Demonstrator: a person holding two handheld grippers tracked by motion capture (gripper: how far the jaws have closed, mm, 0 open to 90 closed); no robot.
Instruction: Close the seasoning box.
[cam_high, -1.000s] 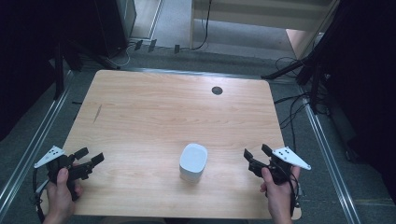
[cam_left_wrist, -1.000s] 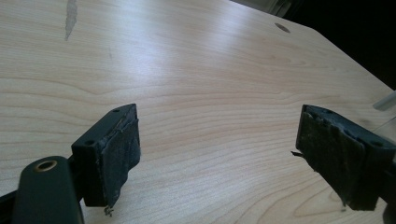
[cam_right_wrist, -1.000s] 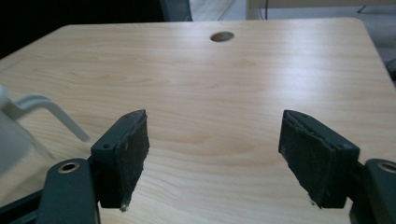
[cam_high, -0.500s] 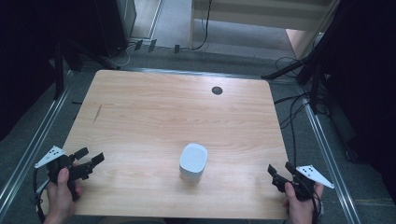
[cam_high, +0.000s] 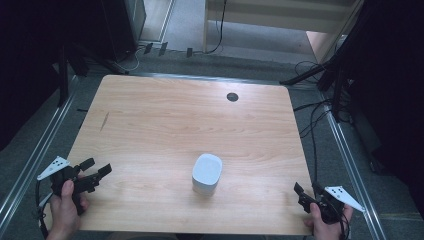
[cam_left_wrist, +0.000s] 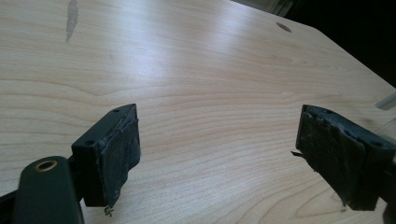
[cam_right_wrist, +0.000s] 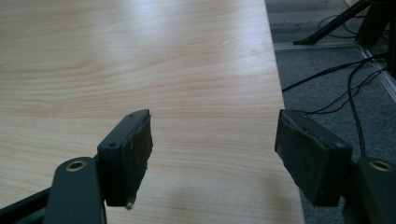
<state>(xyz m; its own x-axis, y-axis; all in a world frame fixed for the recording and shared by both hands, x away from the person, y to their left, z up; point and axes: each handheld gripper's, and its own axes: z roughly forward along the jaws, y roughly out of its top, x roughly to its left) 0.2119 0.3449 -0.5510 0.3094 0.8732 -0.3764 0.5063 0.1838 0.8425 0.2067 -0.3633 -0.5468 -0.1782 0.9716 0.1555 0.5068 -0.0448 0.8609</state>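
A white rounded speaker-like object (cam_high: 207, 173) stands on the wooden table (cam_high: 165, 115), near its front middle. At the table's front left, a hand holds my left gripper (cam_high: 98, 166) open, its tips aimed right toward the white object and well short of it. In the left gripper view, the left gripper (cam_left_wrist: 217, 140) has only bare wood between its pads. My right gripper (cam_high: 306, 192) is open at the front right corner, held by the other hand. The right gripper view has the right gripper (cam_right_wrist: 215, 144) straddling the table's right edge, with nothing held.
A small black grommet hole (cam_high: 232, 96) sits at the table's far middle, and a dark streak (cam_high: 104, 121) marks the left side. Cables (cam_high: 312, 125) trail over the grey floor to the right. Metal rails (cam_high: 350, 165) run along both sides.
My right gripper has drawn back and to the right, from beside the white object to the table's front right corner. The left gripper has stayed put.
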